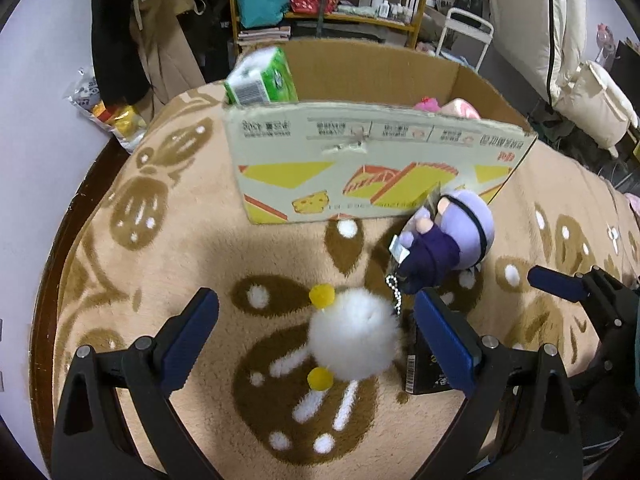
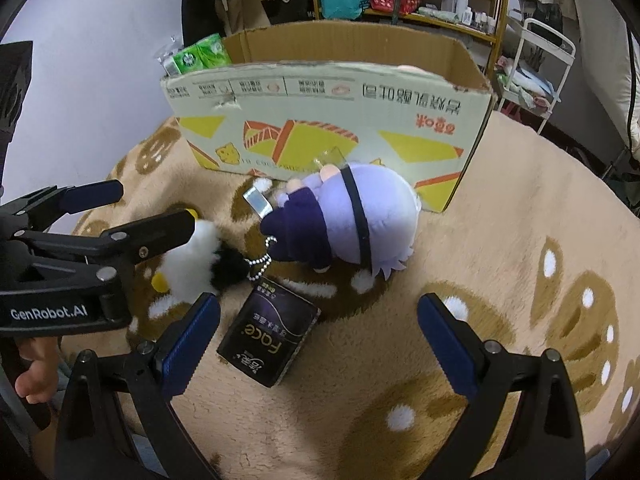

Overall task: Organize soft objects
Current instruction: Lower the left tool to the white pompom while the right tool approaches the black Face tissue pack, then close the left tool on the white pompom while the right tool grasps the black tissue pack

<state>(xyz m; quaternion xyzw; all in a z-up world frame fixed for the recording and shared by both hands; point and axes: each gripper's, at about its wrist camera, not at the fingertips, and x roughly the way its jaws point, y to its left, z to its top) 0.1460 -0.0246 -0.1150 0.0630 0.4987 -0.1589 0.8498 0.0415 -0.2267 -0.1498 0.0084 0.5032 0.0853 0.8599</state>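
1. Left wrist view: the left gripper (image 1: 316,328) hangs low over a tan blanket (image 1: 192,248) patterned with brown shapes, its blue-padded fingers (image 1: 188,340) spread wide apart and holding nothing.
2. Between those fingers lies a white fluffy toy (image 1: 352,336) with yellow pom-poms, resting on the blanket and not touching either pad.
3. At two o'clock from the fluffy toy lies a purple plush doll (image 1: 452,236) on its side, with a ball chain (image 1: 394,294) trailing toward the fluffy toy.
4. At twelve o'clock stands an open cardboard box (image 1: 360,160). Green tissue packs (image 1: 264,78) stick up at its left end, and something pink shows inside at the right.
5. Right wrist view: the right gripper (image 2: 318,340) also has its fingers wide apart and empty. A dark tissue pack (image 2: 268,340) lies on the blanket between them, nearer the left finger.
6. In this view the purple doll sits at twelve o'clock from the right gripper, just in front of the box wall.
7. Judged step: the left gripper seems lined up to pick the fluffy toy for the box.
8. The next move likely calls for lowering, closing gently on the soft fur, then lifting clear of the box's near wall without snagging the chain.
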